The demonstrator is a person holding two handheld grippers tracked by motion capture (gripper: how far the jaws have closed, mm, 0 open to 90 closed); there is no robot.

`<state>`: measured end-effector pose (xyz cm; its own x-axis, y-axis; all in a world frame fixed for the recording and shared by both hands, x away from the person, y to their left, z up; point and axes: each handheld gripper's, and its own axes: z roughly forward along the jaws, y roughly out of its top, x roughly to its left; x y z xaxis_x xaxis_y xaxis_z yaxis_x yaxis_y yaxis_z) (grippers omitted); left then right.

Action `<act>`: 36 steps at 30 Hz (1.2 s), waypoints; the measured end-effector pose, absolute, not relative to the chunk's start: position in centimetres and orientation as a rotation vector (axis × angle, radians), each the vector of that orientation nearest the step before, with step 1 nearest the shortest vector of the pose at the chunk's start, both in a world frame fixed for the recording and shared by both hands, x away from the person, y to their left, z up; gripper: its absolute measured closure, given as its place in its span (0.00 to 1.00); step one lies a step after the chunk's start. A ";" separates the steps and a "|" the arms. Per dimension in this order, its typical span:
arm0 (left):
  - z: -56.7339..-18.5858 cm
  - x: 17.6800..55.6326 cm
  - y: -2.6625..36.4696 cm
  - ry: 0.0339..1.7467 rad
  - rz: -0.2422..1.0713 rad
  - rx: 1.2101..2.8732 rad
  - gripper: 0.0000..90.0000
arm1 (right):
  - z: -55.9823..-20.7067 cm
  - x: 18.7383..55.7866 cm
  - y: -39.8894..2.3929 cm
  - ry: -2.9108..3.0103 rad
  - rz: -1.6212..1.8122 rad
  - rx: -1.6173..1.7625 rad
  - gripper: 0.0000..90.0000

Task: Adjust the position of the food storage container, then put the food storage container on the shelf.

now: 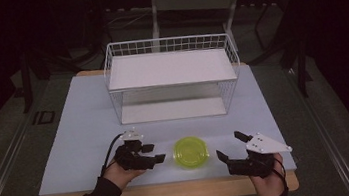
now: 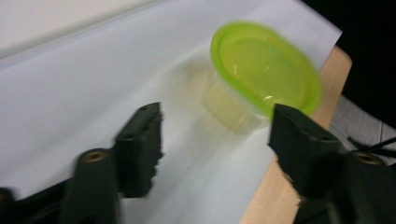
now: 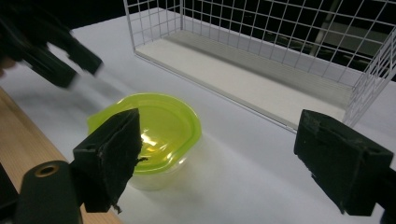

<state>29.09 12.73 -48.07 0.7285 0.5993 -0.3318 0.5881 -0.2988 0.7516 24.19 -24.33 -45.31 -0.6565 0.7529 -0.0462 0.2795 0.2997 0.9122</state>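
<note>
The tub (image 1: 191, 152) with its green lid sits near the front edge of the table (image 1: 80, 129), between both grippers. The left gripper (image 1: 153, 153) is just beside it, jaws apart and holding nothing. The right gripper (image 1: 230, 146) is open too. A wire shelf (image 1: 170, 78) stands behind

Small round clear plastic container with a lime-green lid (image 1: 190, 152): upright, lid seated on top and closed. It stands alone on the white bench (image 1: 86, 134) surface near the front edge, untouched.
</note>
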 end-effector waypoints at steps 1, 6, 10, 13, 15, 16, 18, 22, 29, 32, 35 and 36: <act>-47.9 28.8 13.0 0.897 0.011 1.971 0.32 | -45.3 24.2 -24.3 2.102 1.330 0.919 0.17; -47.3 27.7 13.7 0.884 0.001 1.910 0.16 | -45.4 24.3 -24.3 2.108 1.322 0.926 0.17; -47.0 26.9 13.3 0.874 0.015 1.851 0.05 | -45.5 24.3 -24.1 2.121 1.321 0.928 0.17; -46.6 26.5 13.1 0.847 0.017 1.834 0.04 | -45.4 24.3 -24.0 2.136 1.316 0.917 0.17; -45.7 26.2 12.5 0.808 0.019 1.844 0.04 | -45.1 24.2 -23.8 2.156 1.321 0.906 0.17; -45.4 26.1 12.3 0.796 0.027 1.845 0.04 | -45.0 24.1 -23.8 2.160 1.326 0.902 0.17; -44.9 26.1 11.8 0.779 0.039 1.862 0.04 | -44.6 24.1 -23.7 2.163 1.334 0.895 0.17; -43.9 26.2 10.9 0.759 0.070 1.866 0.04 | -43.9 24.4 -23.8 2.194 1.364 0.895 0.16; -42.5 27.5 9.2 0.748 0.032 1.890 0.04 | -42.6 25.1 -23.6 2.202 1.290 0.862 0.15; -42.6 28.5 8.0 0.760 0.012 1.934 0.04 | -42.4 25.6 -23.8 2.200 1.306 0.935 0.16; -43.0 28.9 7.5 0.783 0.049 1.960 0.04 | -42.4 26.0 -23.8 2.223 1.313 0.978 0.16; -43.3 29.2 7.4 0.796 0.039 1.955 0.04 | -42.4 26.3 -23.7 2.229 1.295 1.002 0.16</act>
<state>29.19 7.42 -43.27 0.7841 0.5448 -0.2973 0.5131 -0.2995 0.8044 26.26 -23.69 -42.42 -0.6770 0.7353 0.0318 0.3919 0.3236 0.8612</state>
